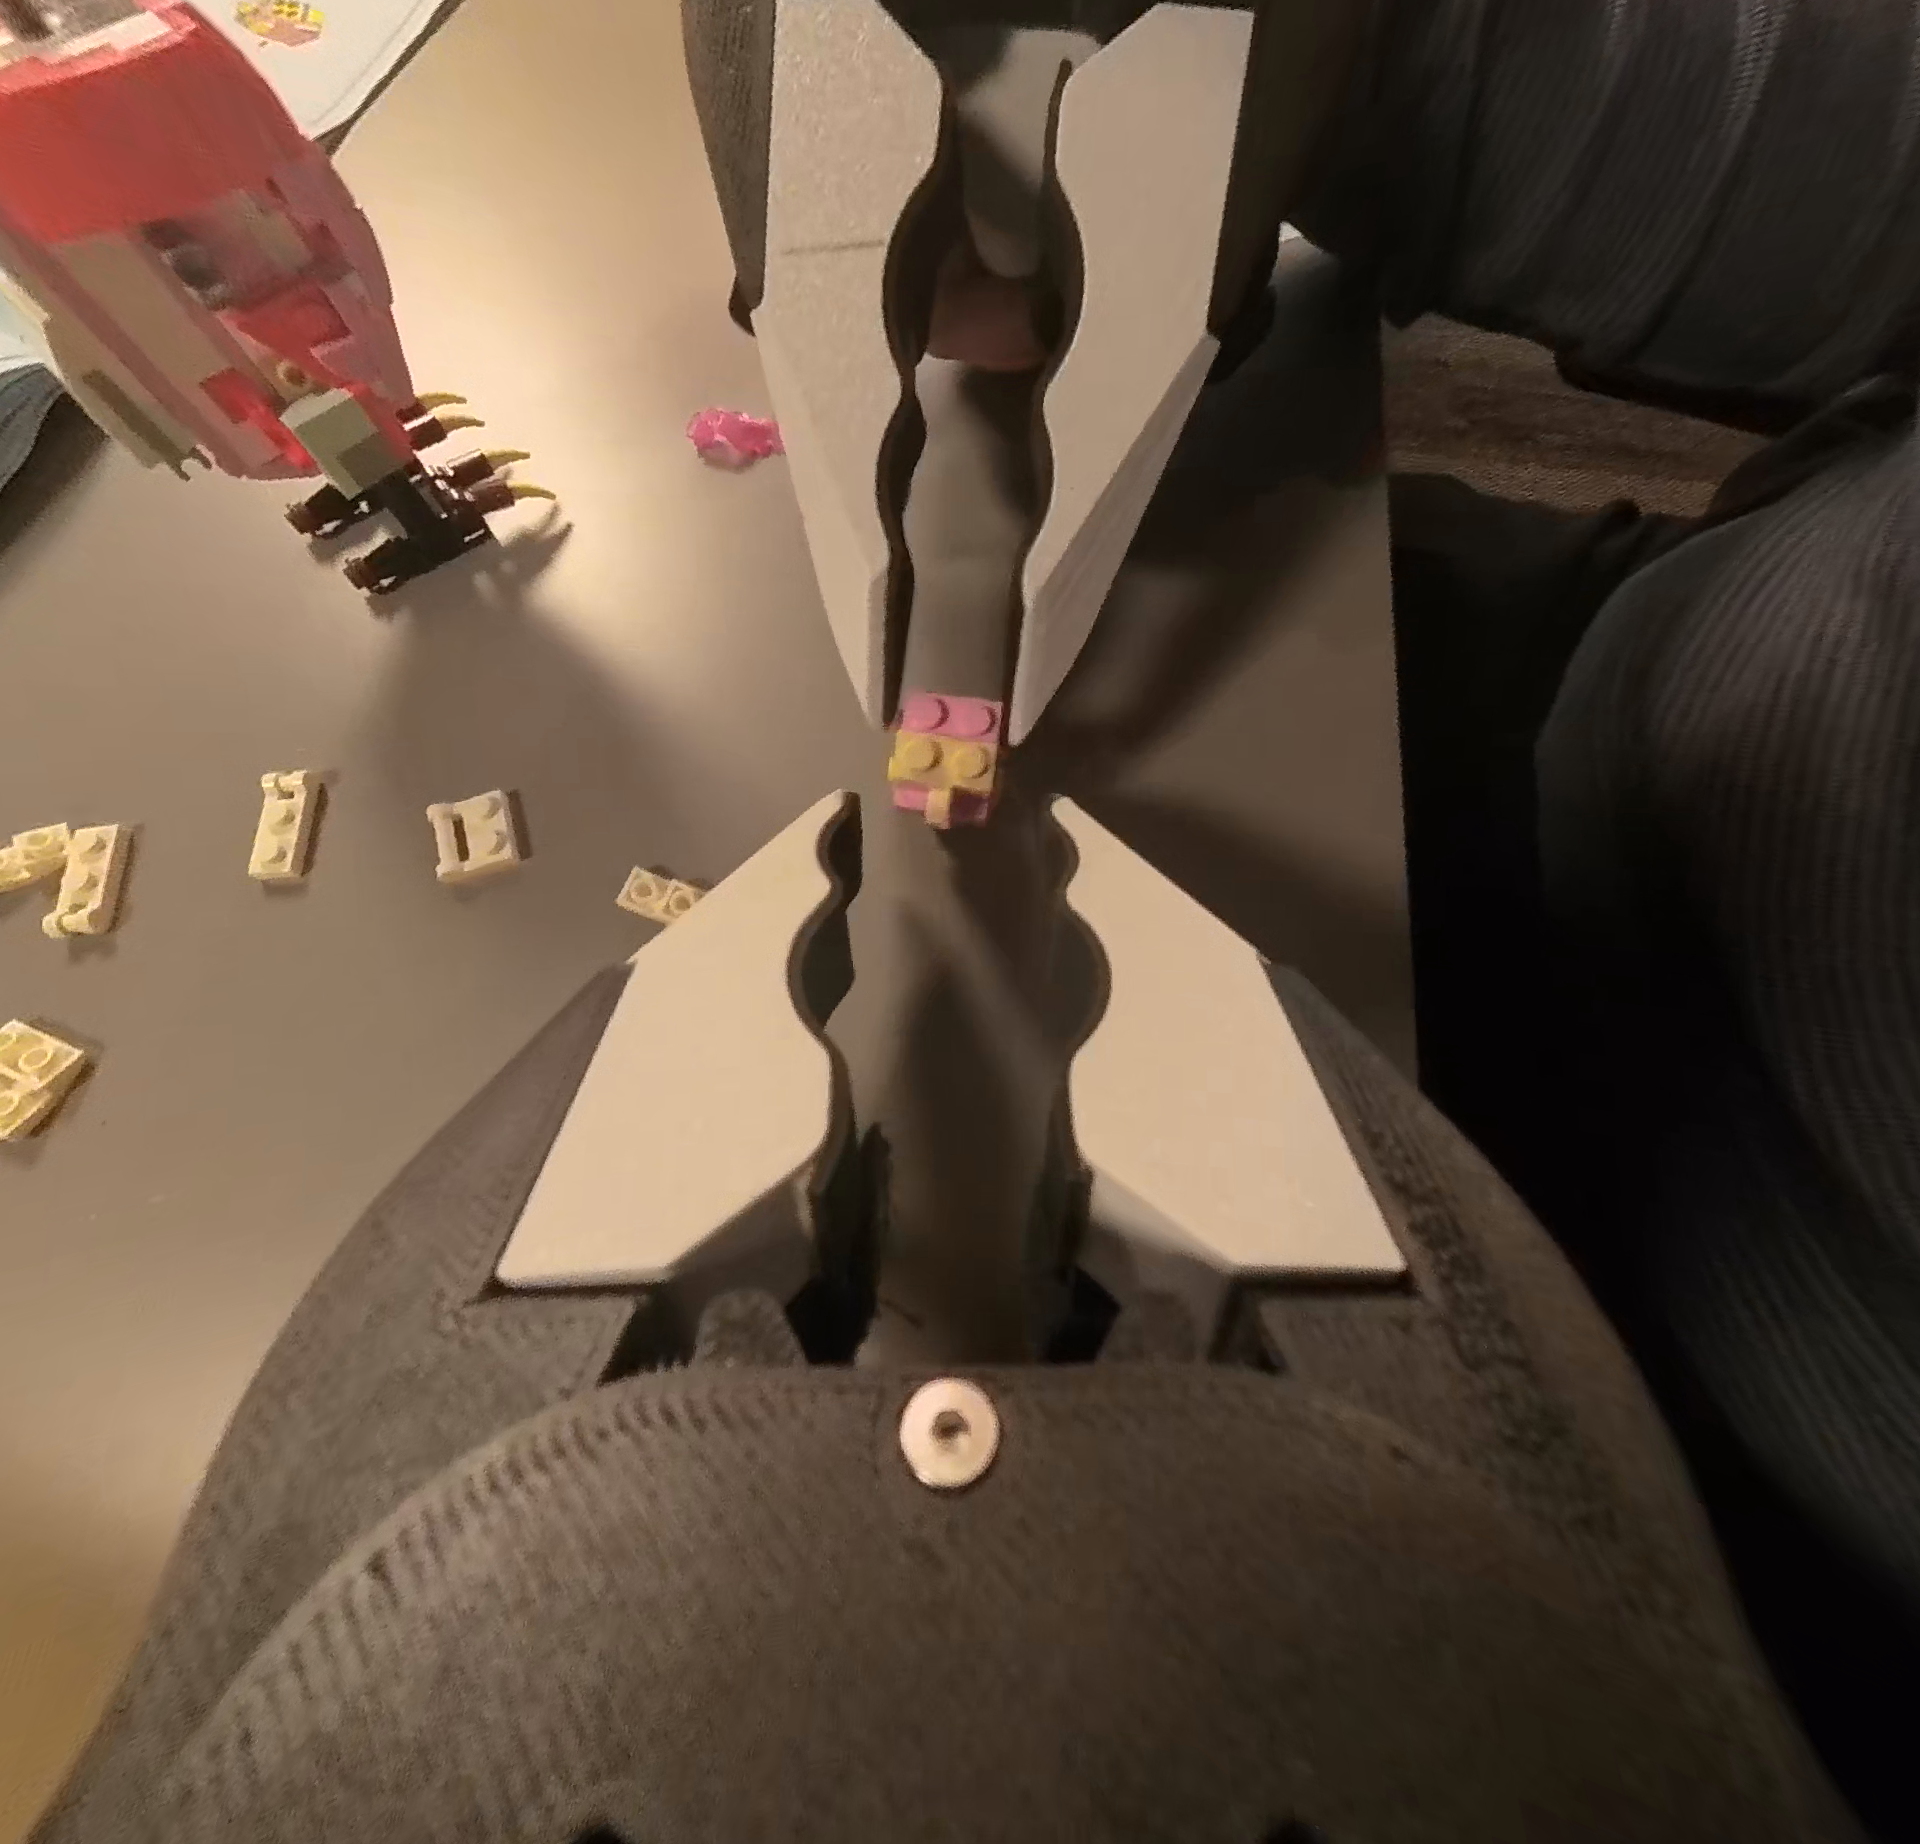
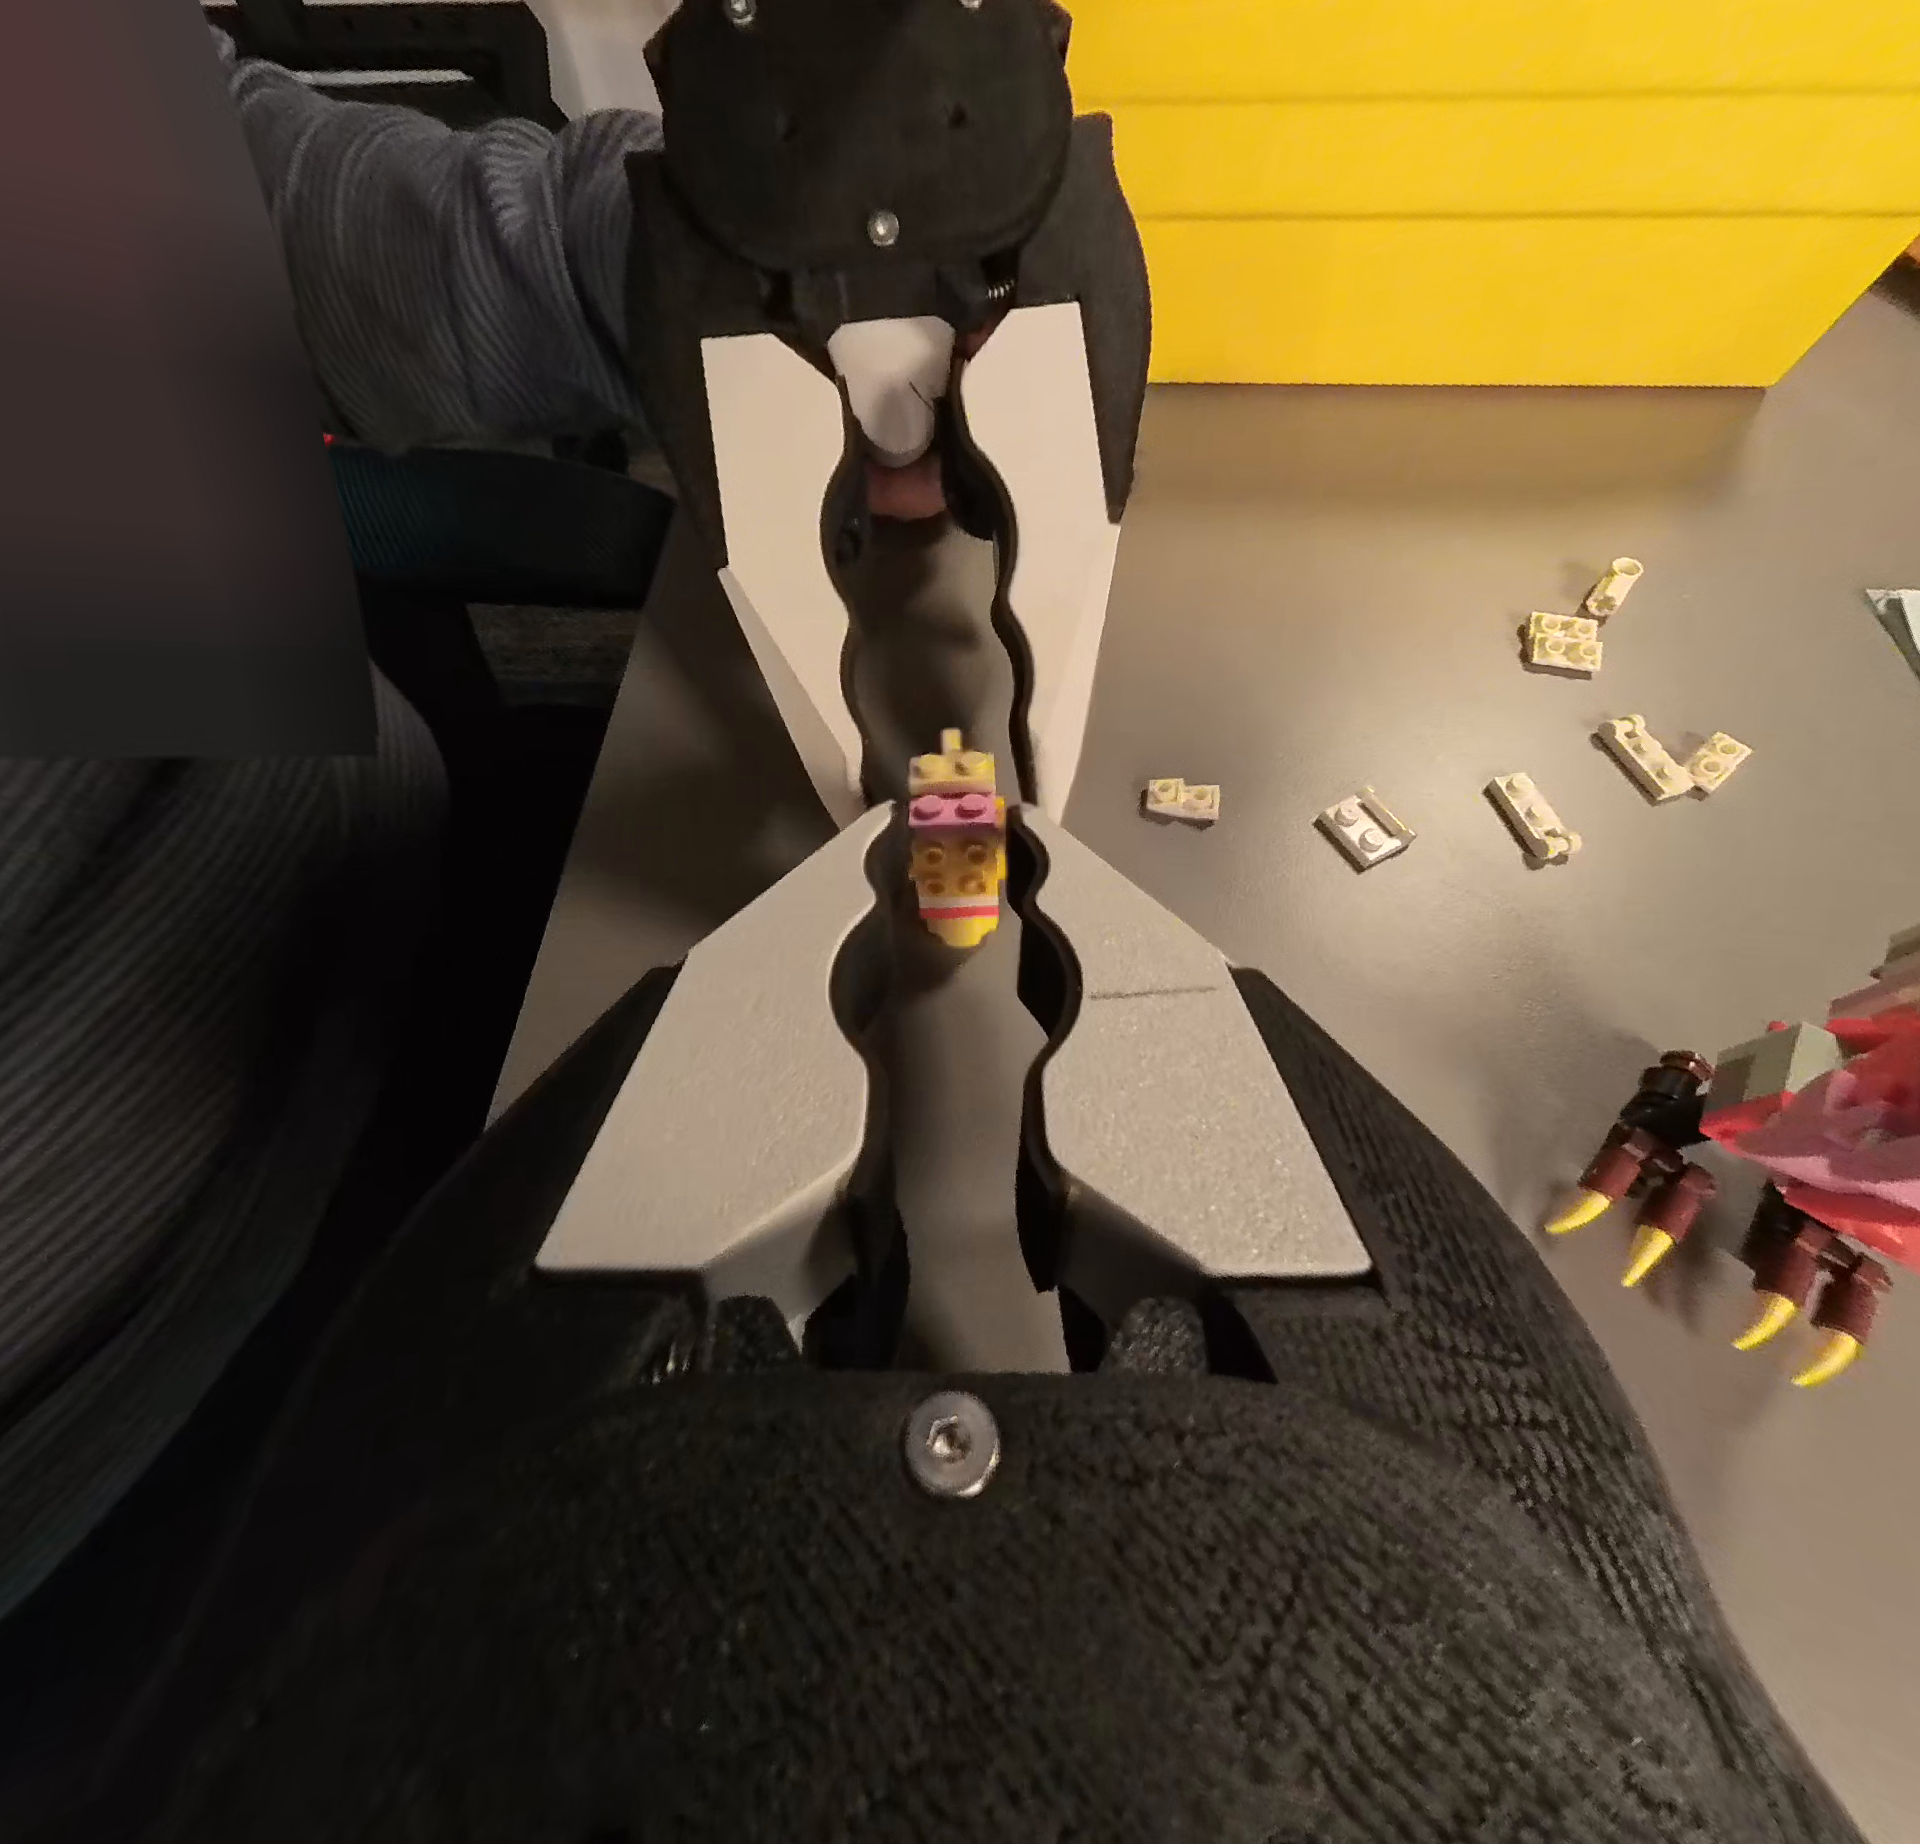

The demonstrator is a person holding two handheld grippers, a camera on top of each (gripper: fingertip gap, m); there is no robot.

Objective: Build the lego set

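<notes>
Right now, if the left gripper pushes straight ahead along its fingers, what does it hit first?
The small pink-and-yellow brick assembly, gripped in the right gripper tip-to-tip opposite. The left gripper is open, its fingertips flanking the assembly's near end without touching. Depth is unclear, but it looks very close.

Each tongs set, left [image 1: 956, 807] and right [image 2: 951, 807], has 2 pale grey wedge fingers [image 1: 717, 1046] with wavy dark inner pads on a black ribbed printed body [image 2: 935, 1638]. A silver hex screw [image 1: 948, 1433] sits centred behind the fingers. The person wears a dark grey ribbed sleeve [image 1: 1621, 132].
</notes>
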